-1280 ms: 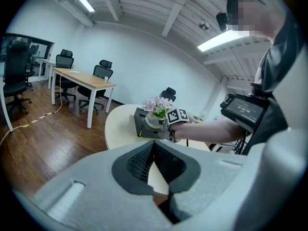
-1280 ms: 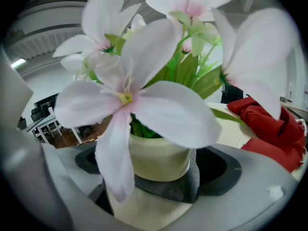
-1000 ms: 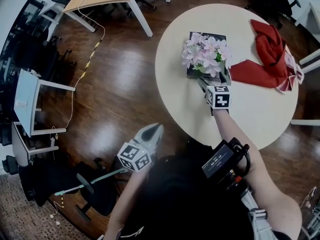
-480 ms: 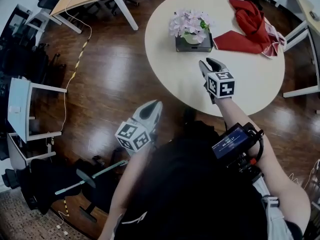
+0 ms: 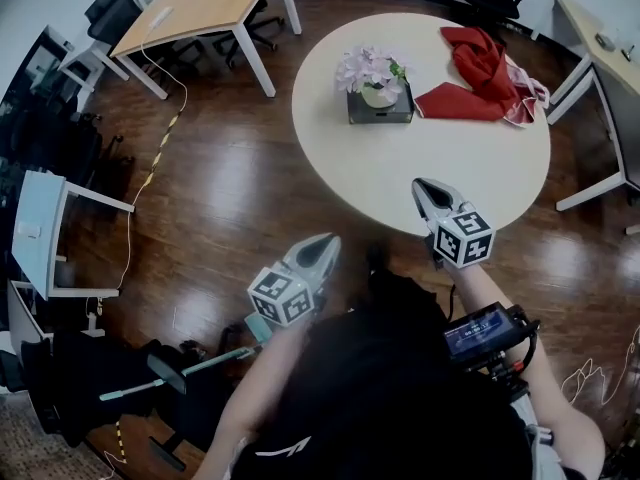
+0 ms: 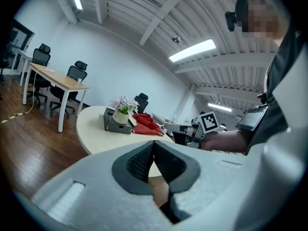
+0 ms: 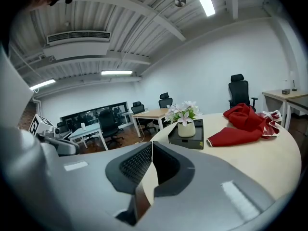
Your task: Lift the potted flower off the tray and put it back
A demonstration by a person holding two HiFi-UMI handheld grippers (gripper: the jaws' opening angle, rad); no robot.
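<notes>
The right gripper (image 7: 150, 150) has just been closing its jaws; they meet with nothing between them; the left gripper (image 6: 154, 147) is likewise closed and empty, held off the table (image 5: 400, 183) over the floor (image 5: 220, 188). The flower (image 5: 368, 68) stands upright in its pot (image 5: 378, 95) on the tray (image 5: 378, 117) at the far side, well apart from both tools; the cloth (image 5: 470, 73) lies just beside the tray. Likely faults: an approach with unopened jaws would butt the pot and tip it; a wide sweep could snag the cloth and drag the tray.

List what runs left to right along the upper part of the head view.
Wooden desk → potted flower on its tray → red cloth.
</notes>
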